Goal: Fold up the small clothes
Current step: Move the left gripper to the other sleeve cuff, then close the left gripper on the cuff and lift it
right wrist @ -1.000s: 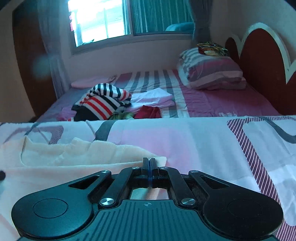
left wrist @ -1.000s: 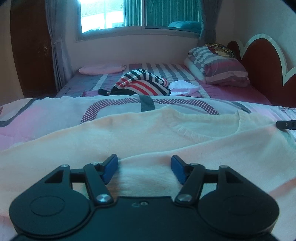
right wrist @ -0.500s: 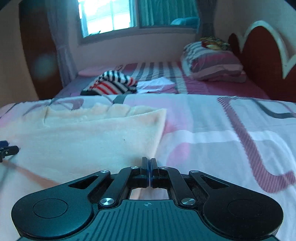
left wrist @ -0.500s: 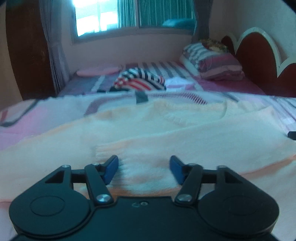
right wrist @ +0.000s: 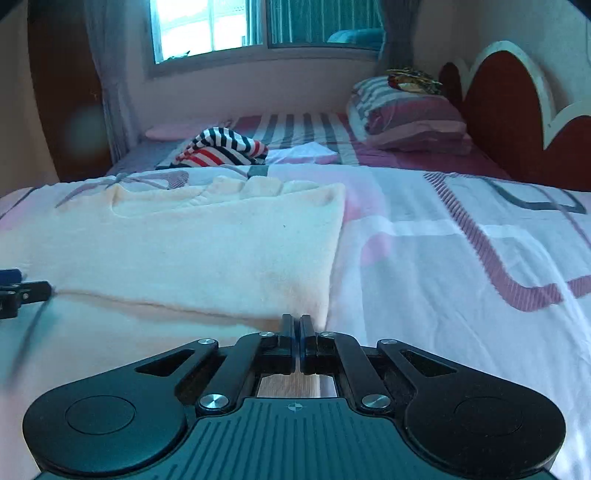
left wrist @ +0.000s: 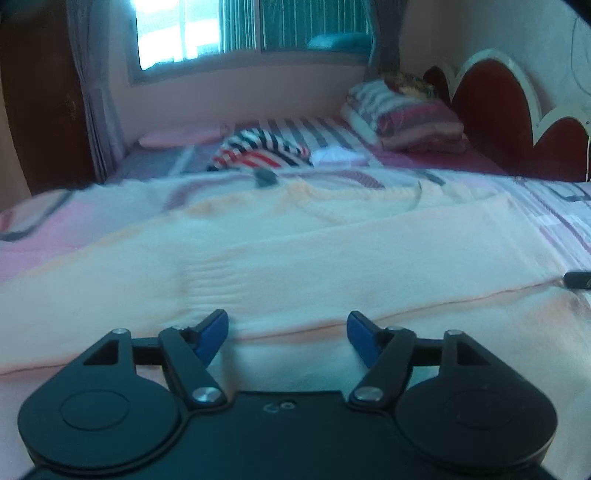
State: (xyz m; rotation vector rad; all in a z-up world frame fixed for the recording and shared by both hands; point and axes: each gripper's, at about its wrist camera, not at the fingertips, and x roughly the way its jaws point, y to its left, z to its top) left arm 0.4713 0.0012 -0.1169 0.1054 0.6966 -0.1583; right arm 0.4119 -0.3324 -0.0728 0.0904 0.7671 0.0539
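Cream knit sweater [right wrist: 207, 251] on the bed [right wrist: 461, 258]: right gripper [right wrist: 297, 325] pinches its corner, left gripper [left wrist: 288, 328] spread; a slip would undo the fold.

Daylight enters through the window [left wrist: 199, 33] at upper left of both frames, blown out to white glare. Room interior dim, bluish cast. Left wrist view smeared with motion blur across the cream garment [left wrist: 295, 251] and far bed. Right wrist view sharper; pale lens flare spot at left edge by the curtain [right wrist: 107, 81]. Fisheye bending and dark vignette at corners
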